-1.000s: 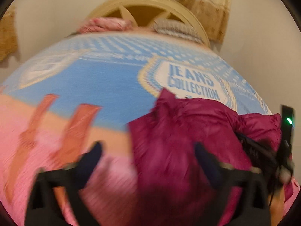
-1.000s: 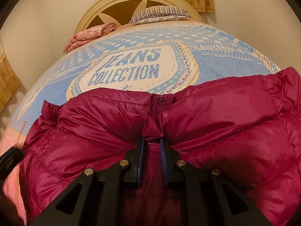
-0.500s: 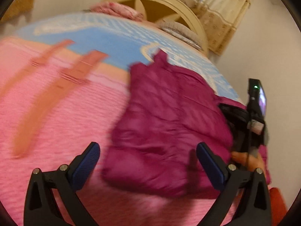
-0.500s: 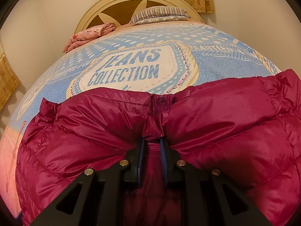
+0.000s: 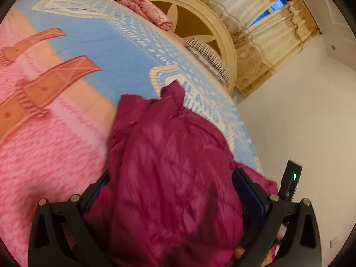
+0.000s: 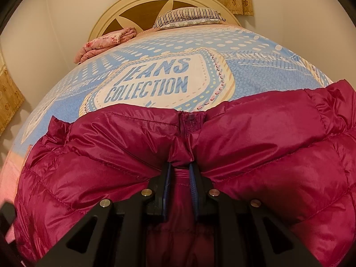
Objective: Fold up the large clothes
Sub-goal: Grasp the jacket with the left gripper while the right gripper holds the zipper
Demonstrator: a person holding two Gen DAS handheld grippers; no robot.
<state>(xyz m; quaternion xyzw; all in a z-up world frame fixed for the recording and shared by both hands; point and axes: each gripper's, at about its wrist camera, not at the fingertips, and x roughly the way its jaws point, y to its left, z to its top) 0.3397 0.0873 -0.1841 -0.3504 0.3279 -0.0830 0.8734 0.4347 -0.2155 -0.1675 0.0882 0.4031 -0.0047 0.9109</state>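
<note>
A magenta quilted puffer jacket [image 5: 169, 166] lies on the bed's blue and pink blanket [image 5: 55, 133]. My left gripper [image 5: 171, 191] is open wide, its jaws on either side of a bulging part of the jacket, fingertips sunk against the fabric. In the right wrist view the jacket [image 6: 255, 155] fills the lower half. My right gripper [image 6: 180, 166] is shut on a pinch of the jacket just below the zipper end [image 6: 191, 124]. The other gripper's body with a green light [image 5: 293, 178] shows at the right of the left wrist view.
The blanket's "JEANS COLLECTION" print [image 6: 153, 82] lies beyond the jacket. A folded pink floral cloth [image 6: 104, 42] and a striped pillow [image 6: 189, 15] sit at the cream headboard [image 6: 138, 6]. Curtains [image 5: 267, 33] hang behind, with a white wall close at the right.
My left gripper has swung down and forward onto the jacket, so the fabric now bulges between its open jaws. My right gripper has held its pinch without moving.
</note>
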